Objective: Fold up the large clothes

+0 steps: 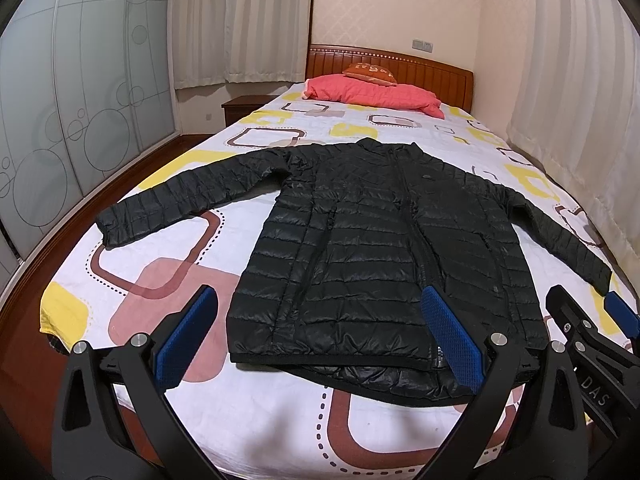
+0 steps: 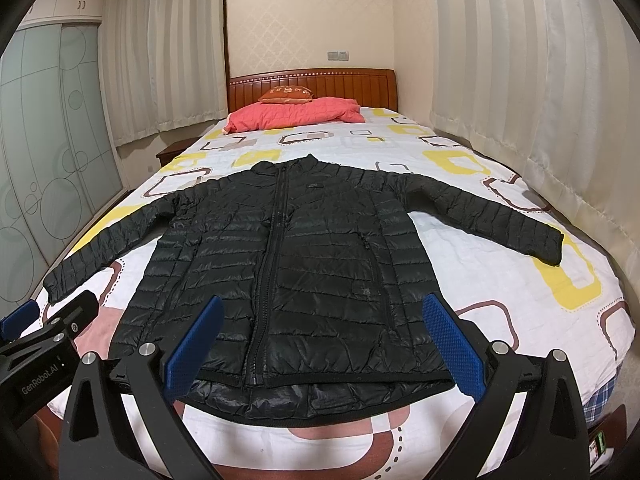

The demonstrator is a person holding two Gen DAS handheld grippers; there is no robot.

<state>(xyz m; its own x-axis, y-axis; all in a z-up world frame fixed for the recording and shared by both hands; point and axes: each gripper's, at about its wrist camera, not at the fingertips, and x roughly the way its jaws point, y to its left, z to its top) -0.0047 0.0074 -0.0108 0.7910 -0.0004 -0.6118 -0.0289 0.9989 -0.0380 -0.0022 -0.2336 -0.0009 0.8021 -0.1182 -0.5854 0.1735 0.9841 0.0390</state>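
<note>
A black quilted puffer jacket (image 1: pixel 376 248) lies flat, front up and zipped, on the bed, with both sleeves spread out sideways; it also shows in the right wrist view (image 2: pixel 288 264). My left gripper (image 1: pixel 320 320) is open and empty, held above the jacket's hem near its left half. My right gripper (image 2: pixel 320 328) is open and empty, above the hem near the zip. The right gripper also shows at the right edge of the left wrist view (image 1: pixel 588 312), and the left gripper at the left edge of the right wrist view (image 2: pixel 48 312).
The bed (image 1: pixel 280 412) has a white sheet with yellow and brown squares. A pink folded quilt (image 1: pixel 372 94) and an orange cushion (image 1: pixel 370 72) lie by the wooden headboard (image 1: pixel 432 74). Frosted wardrobe doors (image 1: pixel 72 120) stand left, curtains (image 1: pixel 568 100) right, a nightstand (image 1: pixel 244 106) at the far left.
</note>
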